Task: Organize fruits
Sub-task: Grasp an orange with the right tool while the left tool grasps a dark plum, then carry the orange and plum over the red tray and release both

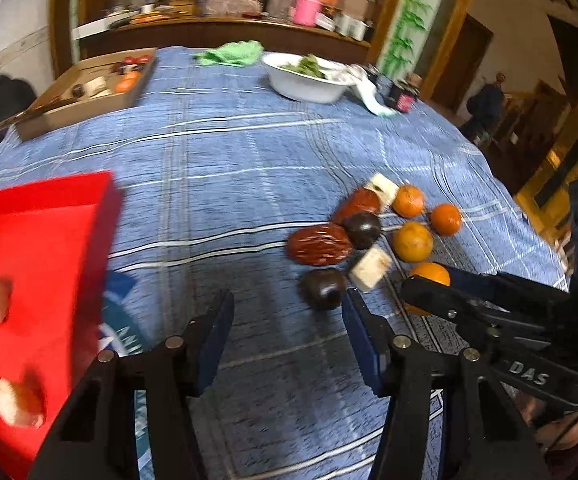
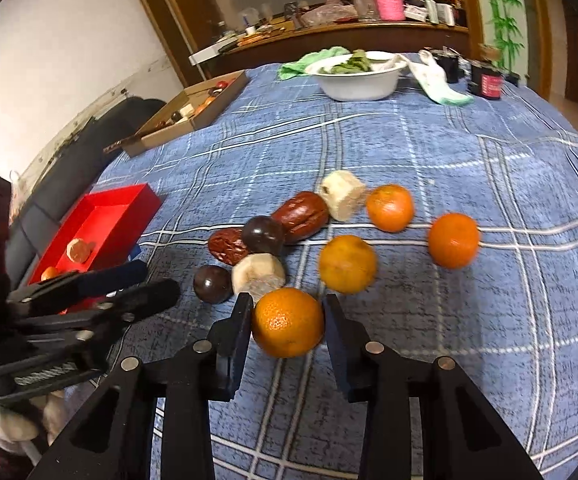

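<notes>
A heap of fruit lies on the blue checked cloth: several oranges (image 2: 347,264), two red-brown dates (image 2: 301,216), two dark round fruits (image 2: 263,236) and pale chunks (image 2: 259,276). My right gripper (image 2: 287,322) is shut on the nearest orange (image 2: 288,323), with a pad against each side of it. In the left wrist view that right gripper (image 1: 429,292) reaches in from the right around the same orange (image 1: 433,272). My left gripper (image 1: 288,296) is open over bare cloth, and a dark round fruit (image 1: 323,288) lies just by its right finger. The red tray (image 1: 49,240) at the left holds a few pale and brown pieces.
At the far left stands a cardboard box (image 2: 193,108) of small items. A white bowl (image 2: 359,80) of greens, a green cloth (image 2: 309,62), a white rag (image 2: 441,84) and dark jars (image 2: 489,84) stand along the table's far edge. A cluttered sideboard (image 2: 329,20) stands behind.
</notes>
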